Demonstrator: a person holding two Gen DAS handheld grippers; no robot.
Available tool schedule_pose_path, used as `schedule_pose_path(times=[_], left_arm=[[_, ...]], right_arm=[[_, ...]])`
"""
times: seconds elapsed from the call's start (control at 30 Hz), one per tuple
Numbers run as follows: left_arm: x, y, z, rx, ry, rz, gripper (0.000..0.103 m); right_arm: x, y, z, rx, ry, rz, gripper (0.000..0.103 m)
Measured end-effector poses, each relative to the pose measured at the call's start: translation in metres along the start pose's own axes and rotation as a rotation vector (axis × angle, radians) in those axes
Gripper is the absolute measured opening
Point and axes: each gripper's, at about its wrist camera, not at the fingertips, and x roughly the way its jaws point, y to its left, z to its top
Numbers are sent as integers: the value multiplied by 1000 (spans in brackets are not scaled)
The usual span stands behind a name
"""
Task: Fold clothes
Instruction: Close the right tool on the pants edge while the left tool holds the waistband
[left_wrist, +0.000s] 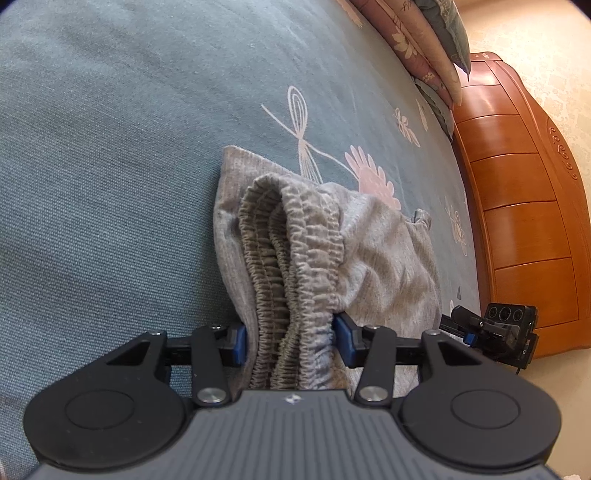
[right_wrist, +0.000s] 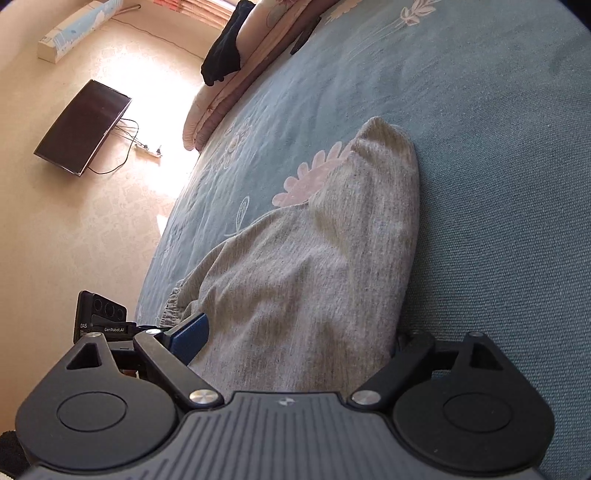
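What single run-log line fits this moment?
stage: mid-fold | left claw: shut on waistband | right claw: fabric between fingers, closure unclear | item: grey pants | surface: bedspread

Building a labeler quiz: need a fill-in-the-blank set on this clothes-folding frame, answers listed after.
1. The left gripper is shut on the grey knit garment's elastic ____.
2. The garment lies on a ____-coloured floral bedsheet.
3. The bed frame's footboard is made of ____.
4. The right gripper holds ____ fabric.

Missing words: waistband; teal; wood; grey
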Motion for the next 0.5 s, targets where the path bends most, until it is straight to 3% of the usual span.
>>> schedule_pose_path(times=[0.5], left_arm=[[5,-22,0,3,-3,104,48]], right_arm=[[1,10,-7,-111,-5,-69,90]])
